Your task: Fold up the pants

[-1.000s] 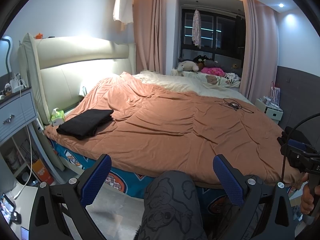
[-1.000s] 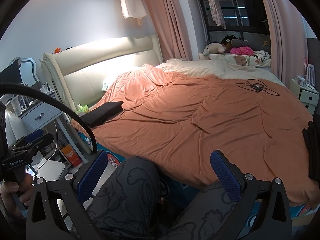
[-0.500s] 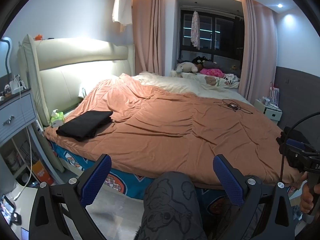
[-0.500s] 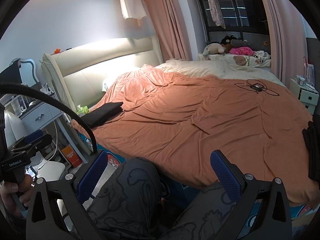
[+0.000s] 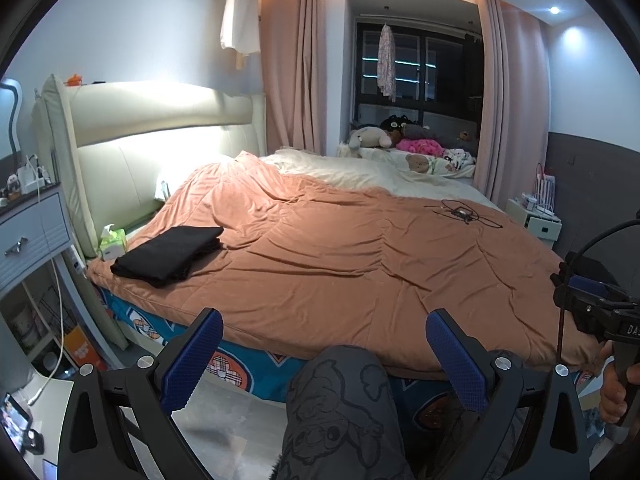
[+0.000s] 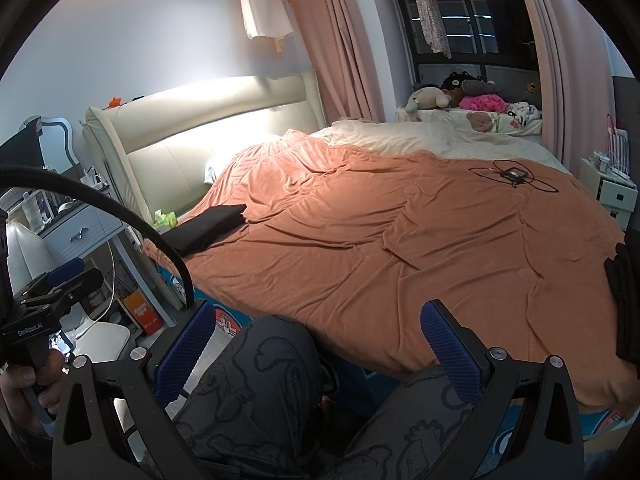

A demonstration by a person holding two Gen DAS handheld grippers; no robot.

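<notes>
While both tools are held low before the bed, the left gripper [image 5: 323, 354] has its blue-padded fingers [image 5: 192, 360] spread wide with nothing between them, and the right gripper [image 6: 318, 346] is spread just as wide and equally empty. Between and just beyond each pair of fingers rise the person's knees [image 5: 340, 400] in grey cartoon-print trousers. Past the fingertips runs the edge of the orange blanket [image 5: 340, 264], with a blue patterned sheet [image 5: 240, 368] showing beneath it. Well beyond the left finger of each gripper, the folded black pants [image 5: 168, 254] lie flat on the blanket near its corner, touching no gripper, with a green tissue box [image 5: 113, 242] just beside them. Farther ahead and beyond the right finger, a tangled black cable [image 5: 462, 214] rests on the blanket. Farthest off, soft toys [image 5: 400, 142] sit by the dark window [image 5: 416, 68].
</notes>
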